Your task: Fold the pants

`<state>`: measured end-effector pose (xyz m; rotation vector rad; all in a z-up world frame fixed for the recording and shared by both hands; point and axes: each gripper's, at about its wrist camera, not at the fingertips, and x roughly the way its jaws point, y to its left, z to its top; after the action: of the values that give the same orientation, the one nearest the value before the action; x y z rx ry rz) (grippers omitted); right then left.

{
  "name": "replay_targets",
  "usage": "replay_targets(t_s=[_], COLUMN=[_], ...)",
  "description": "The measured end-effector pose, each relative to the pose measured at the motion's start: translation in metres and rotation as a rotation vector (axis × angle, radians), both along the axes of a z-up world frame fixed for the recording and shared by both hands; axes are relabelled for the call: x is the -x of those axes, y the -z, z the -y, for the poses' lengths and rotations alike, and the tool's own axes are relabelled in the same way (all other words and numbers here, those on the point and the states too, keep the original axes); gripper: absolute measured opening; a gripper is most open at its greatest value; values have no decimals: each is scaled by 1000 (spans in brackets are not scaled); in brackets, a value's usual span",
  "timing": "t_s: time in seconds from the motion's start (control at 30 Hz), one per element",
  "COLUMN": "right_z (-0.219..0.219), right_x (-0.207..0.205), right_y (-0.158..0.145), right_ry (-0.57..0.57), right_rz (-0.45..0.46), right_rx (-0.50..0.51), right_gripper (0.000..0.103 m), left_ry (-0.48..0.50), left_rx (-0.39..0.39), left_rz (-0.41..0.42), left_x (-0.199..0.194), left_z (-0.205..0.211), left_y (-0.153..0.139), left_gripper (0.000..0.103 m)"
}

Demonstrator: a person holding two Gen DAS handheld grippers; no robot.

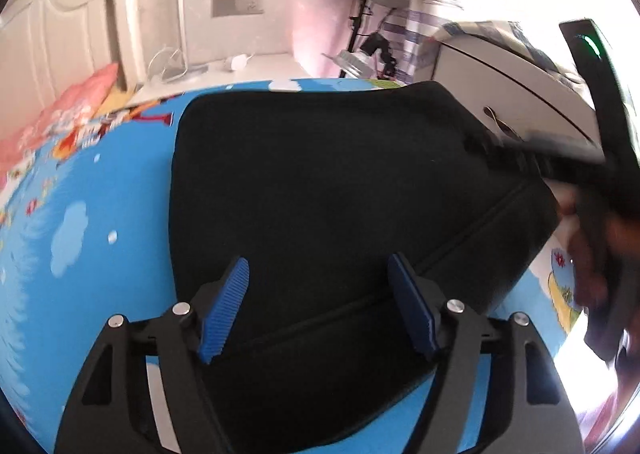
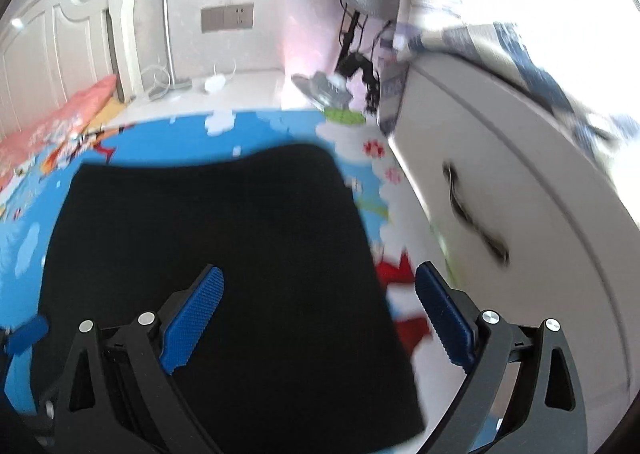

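Your left gripper [image 1: 318, 304] stood with its jaws wide apart, nothing clamped between them, above the near part of the black pants [image 1: 340, 190]. Your right gripper [image 2: 320, 314] was likewise spread wide and held nothing, straddling the pants' right edge. The pants lay folded flat on the blue cartoon sheet [image 2: 288, 126]. A white cabinet [image 2: 520, 190] stood close on the right; open sheet remained to the left.
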<state>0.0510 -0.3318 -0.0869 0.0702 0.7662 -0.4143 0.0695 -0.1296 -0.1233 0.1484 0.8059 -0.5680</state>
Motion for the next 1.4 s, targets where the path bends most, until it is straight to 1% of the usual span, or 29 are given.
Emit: replay_targets(t_s=[0.07,0.13,0.2,0.27,0.33,0.4,0.5,0.57,0.63,0.7,0.8,0.9,1.0,1.1,1.2,1.3,1.4], right_z=[-2,-3,3,7,6,5,4,4,3,0,-4,-9,-17,-21,-23,-25,-26], right_x=[7,12,14,13,14,14,16,19,24,32,45,57,68,76,81,82,83], right_y=[15,24,28,30,31,31,30,27,23,17,6,-5,-14,-23,-29,-32,-35], right_ry=[11,16,24,25,22,22,25,30,36,41,49,48,39,38,35,32,29], right_rz=[-49,-54,-45,-46,-44,-40,-36,-34,-29,-20,1,23,41,54,68,72,79], right_rx=[-26,-4,-60,-95,-93,-91,-99,-106,-104,-98,-97,-86,-80,-72,-59,-54,-50], right_gripper=[93,95,96,96,97,97,97,97,97,97,97,97,97,97,97,97,97], left_ry=[-33,-39,-60,-86,-72,-54,-65,-49,-56,-68,-69,-72,-48,-49,-43,-51,-56], left_rx=[-1,-12,-33,-72,-105,-142,-184,-171,-158,-124,-69,-40,-10,4,46,48,56], left_rz=[-29,-43,-34,18,118,173,257,246,222,213,170,142,115,134,118,138,140], left_x=[-6,-7,-7,-3,7,13,20,22,21,23,25,28,33,41,44,47,48], left_z=[0,0,2,5,11,17,23,24,21,14,5,1,0,-2,-6,-7,-10], left_y=[0,-1,-1,-7,-16,-22,-31,-37,-42,-47,-51,-55,-58,-66,-73,-77,-81], left_gripper=[86,89,92,97,101,101,101,101,101,101,101,101,101,101,101,101,101])
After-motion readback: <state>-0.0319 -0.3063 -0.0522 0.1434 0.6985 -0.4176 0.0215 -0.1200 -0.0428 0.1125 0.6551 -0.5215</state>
